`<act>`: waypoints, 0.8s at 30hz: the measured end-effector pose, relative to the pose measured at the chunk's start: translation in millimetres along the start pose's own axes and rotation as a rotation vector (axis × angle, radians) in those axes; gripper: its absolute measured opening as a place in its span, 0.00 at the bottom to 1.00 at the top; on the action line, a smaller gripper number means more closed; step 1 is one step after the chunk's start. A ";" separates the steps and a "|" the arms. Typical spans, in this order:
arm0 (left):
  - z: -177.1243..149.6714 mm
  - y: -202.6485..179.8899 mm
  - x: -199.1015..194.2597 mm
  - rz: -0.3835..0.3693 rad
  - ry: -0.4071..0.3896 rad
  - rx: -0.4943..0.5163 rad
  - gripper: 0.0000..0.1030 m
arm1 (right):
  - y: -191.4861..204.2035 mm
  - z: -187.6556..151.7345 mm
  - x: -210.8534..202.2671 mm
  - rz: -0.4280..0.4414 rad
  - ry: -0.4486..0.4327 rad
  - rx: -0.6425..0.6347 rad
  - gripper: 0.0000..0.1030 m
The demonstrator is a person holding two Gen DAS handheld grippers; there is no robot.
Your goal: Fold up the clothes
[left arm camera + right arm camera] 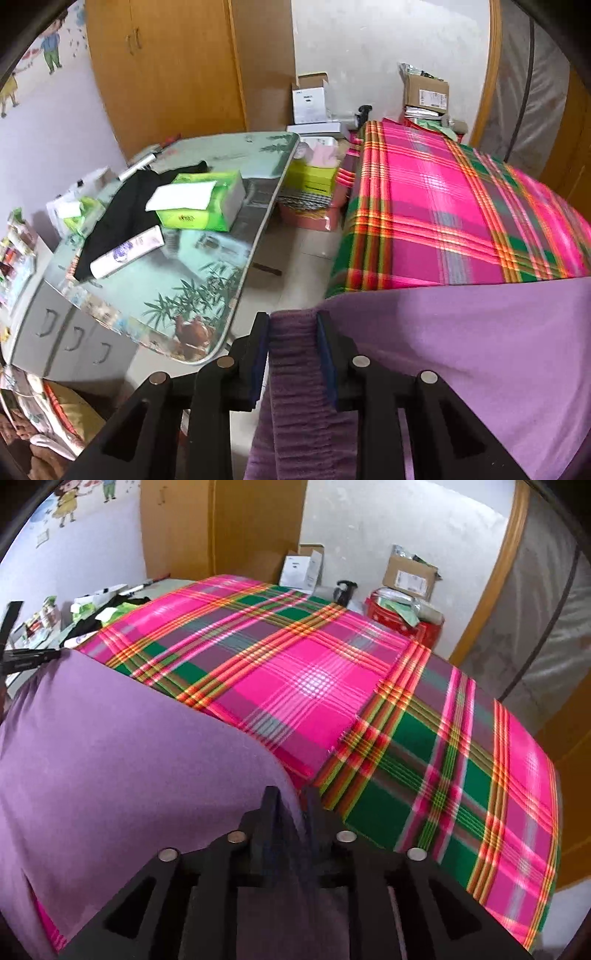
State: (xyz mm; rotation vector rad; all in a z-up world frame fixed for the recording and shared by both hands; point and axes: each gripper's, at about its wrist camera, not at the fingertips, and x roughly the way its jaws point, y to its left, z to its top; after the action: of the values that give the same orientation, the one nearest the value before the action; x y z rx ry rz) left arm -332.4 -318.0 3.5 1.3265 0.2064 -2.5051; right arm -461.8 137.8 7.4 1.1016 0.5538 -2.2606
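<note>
Left gripper (293,325): clamped on a ribbed, bunched edge of the purple garment (480,350); fingertips partly buried in the cloth.
Right gripper (290,801): pinching another edge of the same garment (129,746); blurred, gap between fingers dark and filled with fabric.
Garment position: stretched between both grippers, above the near edge of the plaid bedspread (314,672); lower part cut off by both frames, so kind of clothing not clear.
Bedspread: pink, green, orange checks; far side hidden behind boxes (406,576).
Side table (207,266): left of the bed, carrying a green tissue box (203,199), black cloth (122,214), white tube (127,251); label print unreadable.
Bottom left corner, left view: crumpled items, too distorted to identify.
</note>
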 end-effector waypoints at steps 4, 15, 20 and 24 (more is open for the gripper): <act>0.1 18.9 -17.8 -0.124 -0.014 -0.071 0.27 | -6.9 -0.3 -24.3 0.039 -0.055 0.041 0.22; -6.9 24.5 -56.2 -0.138 -0.047 -0.068 0.27 | -23.8 -38.8 -85.4 0.088 -0.166 0.218 0.25; -8.7 33.2 -30.4 -0.065 0.079 -0.097 0.20 | -25.1 -61.4 -99.4 0.110 -0.150 0.266 0.25; -25.0 29.6 -58.7 -0.119 0.016 -0.080 0.19 | -15.7 -77.4 -114.8 0.126 -0.155 0.264 0.25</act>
State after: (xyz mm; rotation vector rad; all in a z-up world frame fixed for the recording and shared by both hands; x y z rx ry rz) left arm -272.1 -328.1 38.2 1.3390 0.3959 -2.5551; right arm -369.0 229.1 57.3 1.0388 0.1218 -2.3272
